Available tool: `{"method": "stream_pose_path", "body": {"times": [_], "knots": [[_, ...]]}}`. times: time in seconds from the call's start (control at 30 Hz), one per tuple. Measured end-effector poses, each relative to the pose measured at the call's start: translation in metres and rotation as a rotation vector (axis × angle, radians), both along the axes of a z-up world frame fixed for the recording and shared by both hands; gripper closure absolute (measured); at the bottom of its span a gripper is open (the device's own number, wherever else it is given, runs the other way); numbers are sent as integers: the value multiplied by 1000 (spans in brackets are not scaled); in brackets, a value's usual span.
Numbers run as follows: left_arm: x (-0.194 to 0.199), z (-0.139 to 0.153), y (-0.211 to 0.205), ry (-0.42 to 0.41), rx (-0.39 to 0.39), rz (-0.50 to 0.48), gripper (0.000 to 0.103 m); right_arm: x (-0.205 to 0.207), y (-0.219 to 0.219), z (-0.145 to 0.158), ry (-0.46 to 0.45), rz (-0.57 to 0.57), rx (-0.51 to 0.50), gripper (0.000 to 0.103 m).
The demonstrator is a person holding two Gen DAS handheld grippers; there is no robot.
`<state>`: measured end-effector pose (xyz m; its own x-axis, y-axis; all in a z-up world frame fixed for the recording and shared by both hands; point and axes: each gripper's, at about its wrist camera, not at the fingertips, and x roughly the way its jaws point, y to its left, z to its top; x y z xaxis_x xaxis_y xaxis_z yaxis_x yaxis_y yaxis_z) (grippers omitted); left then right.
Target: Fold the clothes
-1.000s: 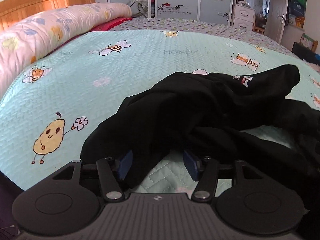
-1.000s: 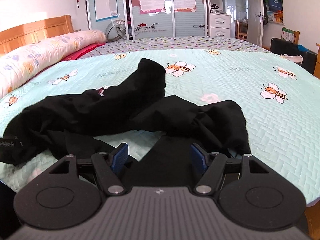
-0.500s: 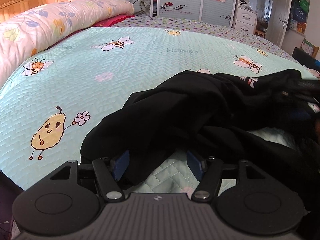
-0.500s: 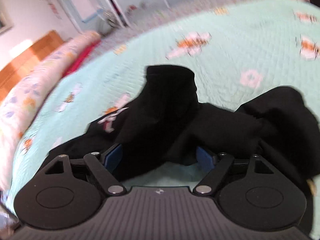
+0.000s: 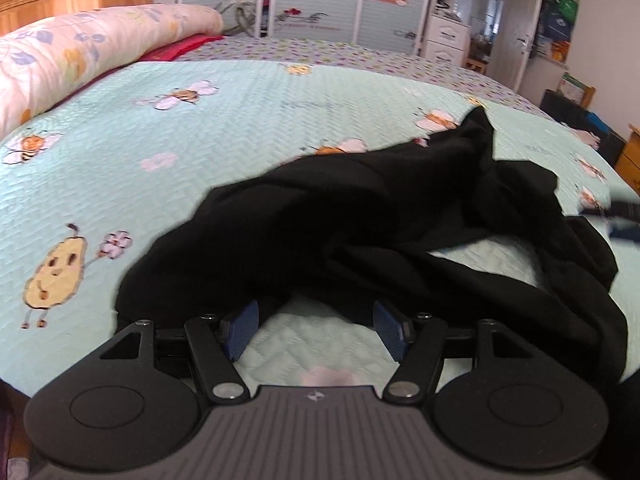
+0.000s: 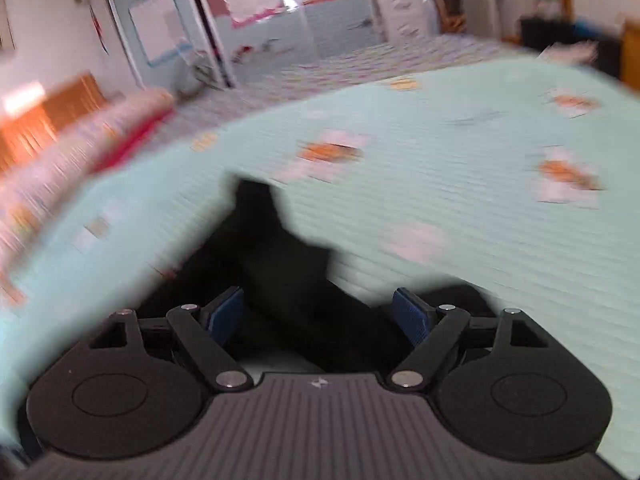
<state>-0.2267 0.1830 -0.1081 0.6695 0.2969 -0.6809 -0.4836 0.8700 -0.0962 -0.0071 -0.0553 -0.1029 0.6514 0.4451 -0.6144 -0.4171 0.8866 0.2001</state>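
A quilted mint bedspread (image 5: 248, 128) printed with bees and a pear figure is spread over the bed, its herringbone stitching visible. On it a black garment (image 5: 360, 220) of soft matte cloth is lain crumpled in folds. The left gripper (image 5: 316, 326) is held open, with bare quilt seen between its blue ribbed pads. The right gripper (image 6: 320, 316), blurred, has just been opened wide, with dark cloth seen between its pads, unpressed.
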Motion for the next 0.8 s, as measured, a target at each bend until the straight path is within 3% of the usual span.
{"method": "stream_pose_path", "body": {"times": [0.13, 0.23, 0.27, 0.3, 0.33, 0.4, 0.5, 0.57, 0.6, 0.63, 0.67, 0.8], "knots": [[10, -3, -15, 20, -8, -47, 36, -22, -35, -32, -77, -25, -150, 22], [11, 2, -25, 21, 16, -65, 36, -11, -30, -45, -98, -13, -178, 24], [9, 5, -26, 20, 29, -62, 36, -3, -26, -49, -75, -4, -184, 32], [7, 6, -25, 21, 33, -49, 36, 7, -22, -51, -44, 3, -183, 80], [4, 8, -24, 23, 37, -36, 36, 17, -18, -53, -14, 9, -182, 90], [0, 10, -20, 34, 43, -14, 36, 37, -16, -38, -36, -29, -140, 91], [-1, 10, -18, 52, 54, 2, 36, 71, -24, 17, -203, -147, -51, 91], [1, 11, -19, 50, 53, 7, 36, 90, -29, 54, -335, -210, -2, 84], [2, 11, -21, 46, 48, 0, 36, 98, -30, 66, -358, -228, 10, 63], [4, 11, -23, 42, 44, -7, 36, 106, -31, 74, -336, -231, 2, 36], [5, 11, -24, 38, 39, -14, 36, 107, -33, 77, -301, -225, -7, 30], [8, 4, -32, 55, 27, -52, 35, 64, -58, 48, -192, -161, 28, 30]]}}
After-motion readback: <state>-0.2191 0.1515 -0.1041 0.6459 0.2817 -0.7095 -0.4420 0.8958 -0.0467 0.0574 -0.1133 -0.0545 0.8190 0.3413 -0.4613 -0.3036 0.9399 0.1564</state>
